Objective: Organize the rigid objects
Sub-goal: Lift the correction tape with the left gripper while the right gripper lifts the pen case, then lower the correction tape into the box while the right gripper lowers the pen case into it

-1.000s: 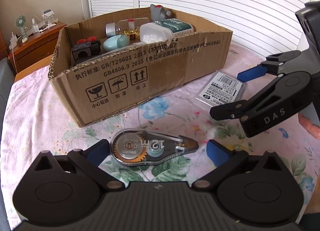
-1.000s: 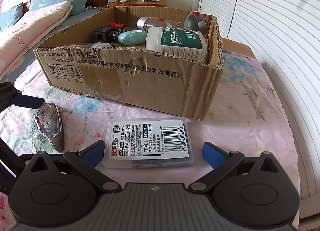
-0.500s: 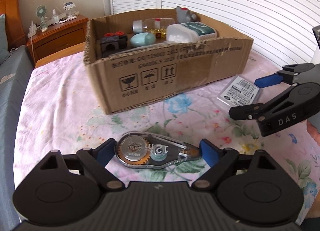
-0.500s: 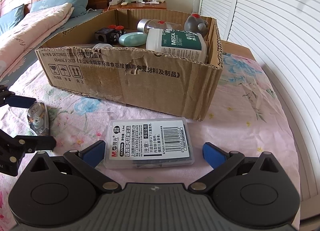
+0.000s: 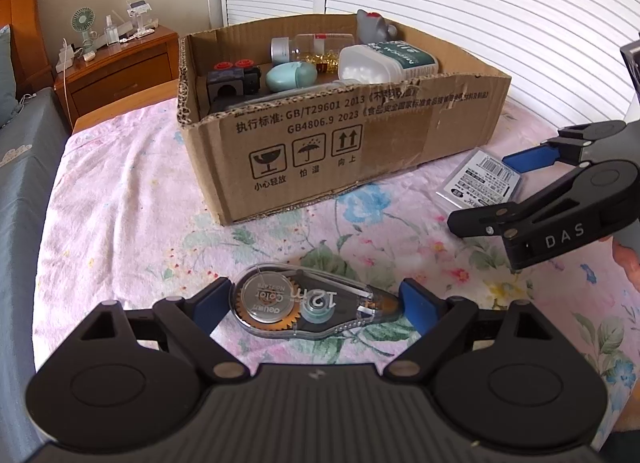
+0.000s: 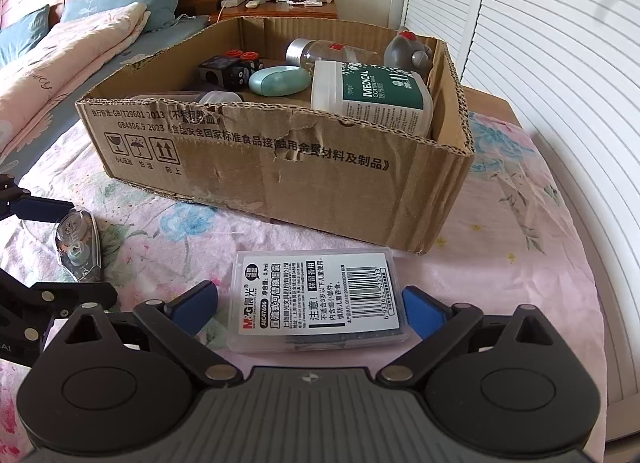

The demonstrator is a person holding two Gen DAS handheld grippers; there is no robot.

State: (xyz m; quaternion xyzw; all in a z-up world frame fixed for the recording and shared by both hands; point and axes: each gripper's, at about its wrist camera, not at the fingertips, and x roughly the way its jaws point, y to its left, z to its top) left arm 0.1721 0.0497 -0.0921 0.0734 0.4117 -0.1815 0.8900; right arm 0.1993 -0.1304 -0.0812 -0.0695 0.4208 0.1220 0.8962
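Observation:
A clear correction tape dispenser point(image 5: 316, 309) lies on the floral sheet between the blue pads of my left gripper point(image 5: 316, 305), which is open around it; its left pad touches the case. The dispenser also shows in the right wrist view point(image 6: 76, 241). A flat clear plastic case with a barcode label point(image 6: 318, 301) lies between the pads of my right gripper point(image 6: 310, 305), which is open around it. The case point(image 5: 480, 183) and the right gripper point(image 5: 516, 191) also show in the left wrist view. An open cardboard box point(image 5: 344, 151) stands beyond both.
The box point(image 6: 280, 179) holds a medical cotton jar point(image 6: 372, 97), a teal oval case point(image 6: 280, 81), a black block with red caps point(image 6: 232, 67), a clear bottle point(image 6: 320, 51) and a grey figure point(image 6: 408, 49). A wooden nightstand point(image 5: 116, 67) stands behind, white shutters point(image 5: 480, 3) at right.
My left gripper has swung and lowered around the tape dispenser, which now sits deeper between its pads. My right gripper has moved forward so the plastic case sits between its pads.

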